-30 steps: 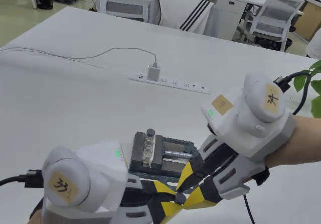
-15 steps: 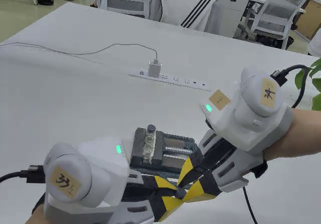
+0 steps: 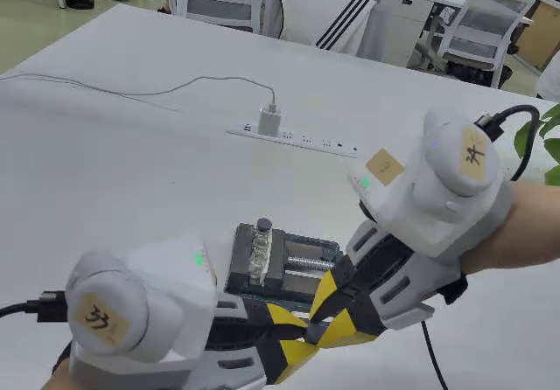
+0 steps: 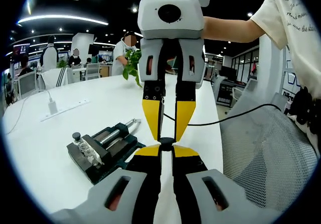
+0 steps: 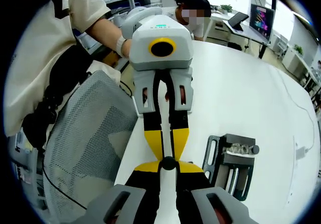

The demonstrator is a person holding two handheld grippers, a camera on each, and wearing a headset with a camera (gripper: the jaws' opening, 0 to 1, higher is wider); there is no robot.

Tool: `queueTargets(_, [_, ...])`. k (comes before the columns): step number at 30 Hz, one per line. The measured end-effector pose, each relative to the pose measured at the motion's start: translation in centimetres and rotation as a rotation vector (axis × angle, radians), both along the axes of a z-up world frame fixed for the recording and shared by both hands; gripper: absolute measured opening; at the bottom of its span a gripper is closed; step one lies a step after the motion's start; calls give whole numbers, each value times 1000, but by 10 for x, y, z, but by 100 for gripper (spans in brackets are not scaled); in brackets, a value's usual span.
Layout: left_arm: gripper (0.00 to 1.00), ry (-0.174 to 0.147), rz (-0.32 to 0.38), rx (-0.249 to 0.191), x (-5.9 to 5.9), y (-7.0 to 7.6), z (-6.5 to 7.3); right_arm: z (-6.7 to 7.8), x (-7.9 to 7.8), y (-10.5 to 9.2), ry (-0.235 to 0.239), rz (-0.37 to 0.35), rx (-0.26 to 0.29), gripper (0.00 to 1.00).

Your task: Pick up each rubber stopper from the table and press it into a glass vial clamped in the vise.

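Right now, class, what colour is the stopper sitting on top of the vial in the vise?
Dark grey, nearly black. The stopper shows best in the head view.

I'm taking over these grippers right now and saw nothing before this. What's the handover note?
Left gripper and right gripper: tips meet just in front of the vise, both shut on one rubber stopper. I cannot tell which one bears it.
The vise sits on the white table with the glass vial clamped in it.
Done: a dark stopper sits at the far end of the glass.
Left: press the held stopper into the glass. Whether more openings are free is too small to tell.
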State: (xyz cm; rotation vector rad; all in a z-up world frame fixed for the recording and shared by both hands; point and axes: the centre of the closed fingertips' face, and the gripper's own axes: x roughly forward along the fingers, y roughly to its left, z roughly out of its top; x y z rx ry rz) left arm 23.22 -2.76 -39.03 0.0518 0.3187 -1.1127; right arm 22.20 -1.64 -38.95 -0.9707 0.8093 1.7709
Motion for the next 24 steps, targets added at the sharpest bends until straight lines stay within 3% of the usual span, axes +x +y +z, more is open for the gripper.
queueTargets(12, [7, -1, 29, -4, 5, 5, 1, -1, 4, 2, -11, -1, -2, 6])
queueTargets(20, [34, 16, 109, 27, 15, 22, -9, -9, 17, -3, -48, -3, -47, 6])
queueTargets(24, [55, 26, 168, 52, 21, 34, -16, -11, 18, -4, -49, -2, -52, 6])
